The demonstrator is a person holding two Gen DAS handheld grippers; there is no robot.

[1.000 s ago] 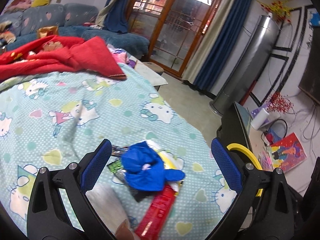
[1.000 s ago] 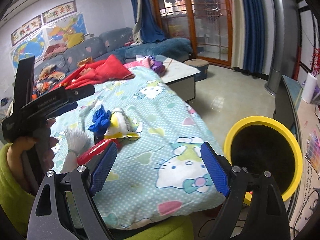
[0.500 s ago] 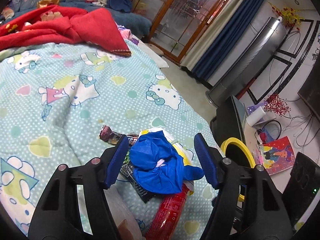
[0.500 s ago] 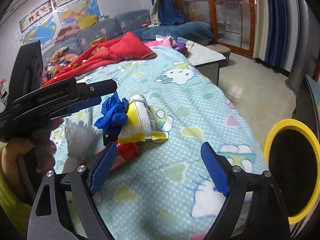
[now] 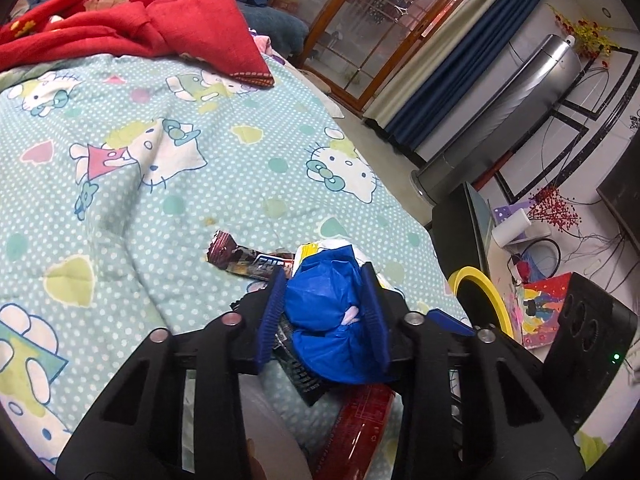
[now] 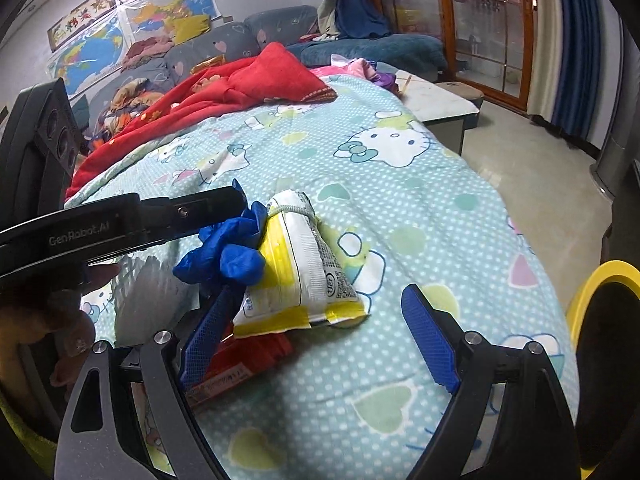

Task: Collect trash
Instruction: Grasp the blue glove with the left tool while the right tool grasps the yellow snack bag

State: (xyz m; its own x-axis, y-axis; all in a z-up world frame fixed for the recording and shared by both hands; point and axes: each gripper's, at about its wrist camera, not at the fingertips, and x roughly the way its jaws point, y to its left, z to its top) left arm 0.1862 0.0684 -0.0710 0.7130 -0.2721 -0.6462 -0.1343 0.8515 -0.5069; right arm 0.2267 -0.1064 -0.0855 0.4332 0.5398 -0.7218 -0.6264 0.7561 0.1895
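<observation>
Glove [image 5: 328, 312]: blue, crumpled, atop wrapper pile on bed [image 5: 168, 200].
Left hand-held gripper [image 5: 326, 312]: wide a second ago, now closing, pads on glove.
Right hand-held gripper [image 6: 316, 344]: wide, empty, nearer pouch [image 6: 296, 264].
Meaning: pickup nearly secured; bin [image 6: 600, 304] next.

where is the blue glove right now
In the left wrist view, the blue glove sits low centre between the left gripper's closing jaws, atop the wrappers on the bedspread.

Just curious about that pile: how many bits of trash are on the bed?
5 visible: blue glove, yellow-white packet, red wrapper, dark candy wrapper, black wrapper. More may hide underneath.
</observation>
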